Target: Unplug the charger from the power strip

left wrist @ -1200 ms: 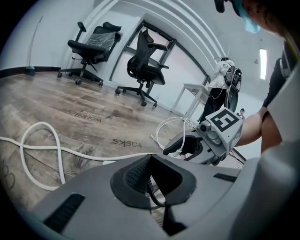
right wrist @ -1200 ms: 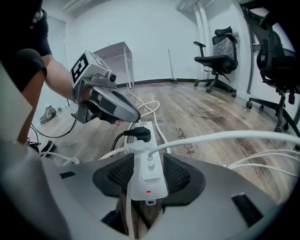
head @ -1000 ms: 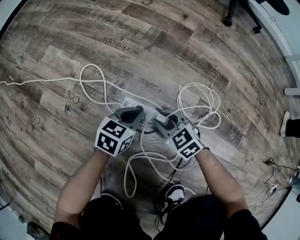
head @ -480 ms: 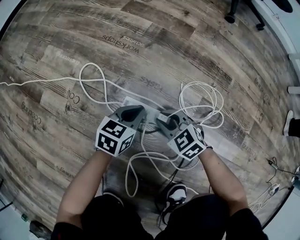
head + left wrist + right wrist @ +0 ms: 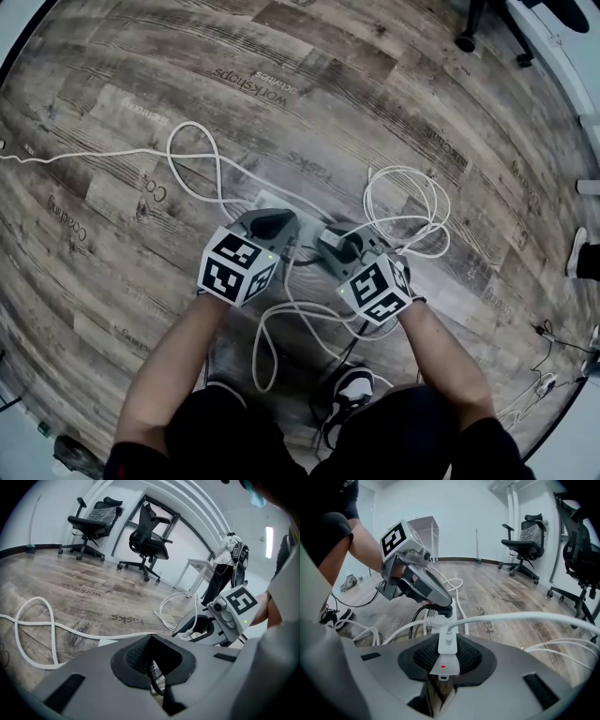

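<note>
From the head view, both tools are down on the wooden floor, marker cubes up, crowding the white power strip. That view hides the contact itself, so over to the gripper cameras. The right gripper view gives the clear story. The right gripper has its dark pads pressed against both sides of the near end of the power strip, clamped on it, with a small red light showing on that end. Just beyond, a white plug sits in the strip with its white cable sweeping off to the right. Farther along the strip, the left gripper comes down from the left with its tips closed on the black charger plug, which is seated in the strip, its black cord trailing away. The left gripper view cannot show that plug. The left gripper has its pads drawn nearly together, with only a thin dark cord visible in the narrow gap. It does show the right gripper opposite, a loose coil of white cable and office chairs behind. Back on the head view, the left gripper and right gripper sit close together over the strip, with the cable coil off to the right.
</note>
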The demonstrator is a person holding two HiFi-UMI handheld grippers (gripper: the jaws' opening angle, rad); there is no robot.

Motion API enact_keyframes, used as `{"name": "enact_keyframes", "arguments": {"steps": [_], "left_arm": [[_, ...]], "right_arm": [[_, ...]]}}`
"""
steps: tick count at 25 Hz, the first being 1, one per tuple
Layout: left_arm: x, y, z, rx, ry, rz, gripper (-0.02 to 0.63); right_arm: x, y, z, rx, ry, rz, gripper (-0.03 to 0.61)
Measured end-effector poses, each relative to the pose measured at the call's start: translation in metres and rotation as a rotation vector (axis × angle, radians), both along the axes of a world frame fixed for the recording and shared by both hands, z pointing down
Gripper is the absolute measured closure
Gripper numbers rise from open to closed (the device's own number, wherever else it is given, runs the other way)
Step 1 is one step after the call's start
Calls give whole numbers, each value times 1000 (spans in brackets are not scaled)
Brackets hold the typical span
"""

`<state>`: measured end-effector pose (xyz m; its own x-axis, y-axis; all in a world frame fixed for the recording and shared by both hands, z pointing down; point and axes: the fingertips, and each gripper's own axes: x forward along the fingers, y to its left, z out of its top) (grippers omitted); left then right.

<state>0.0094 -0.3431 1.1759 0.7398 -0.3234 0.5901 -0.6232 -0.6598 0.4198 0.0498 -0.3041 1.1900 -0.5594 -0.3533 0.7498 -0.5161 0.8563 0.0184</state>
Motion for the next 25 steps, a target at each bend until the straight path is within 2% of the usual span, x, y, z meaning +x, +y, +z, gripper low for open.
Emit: {"name": "enact_keyframes", "arguments": {"steps": [8,11,14,17,20,25], "left_arm": [[-2,1,1,-6,0,-8,595],[-6,-2,-12,51,-21,-32,595],[-20,-10,-64,117,17,-95,595],[-39,-13,-133,165,36,-143,595],[-63,-8,-197,182,54,-206,595],[-94,15,-299,196,21,-251,595]], "right_arm": [[-9,-15,-36,39,-41,20,472],[-9,-13,-58,65,-53,43,472],[-9,-6,-100,60,-98,78,472],[2,2,-159,24,-178,156,472],[14,10,-227,15,-281,254,472],[23,28,-336,-14,-415,366,472]]}}
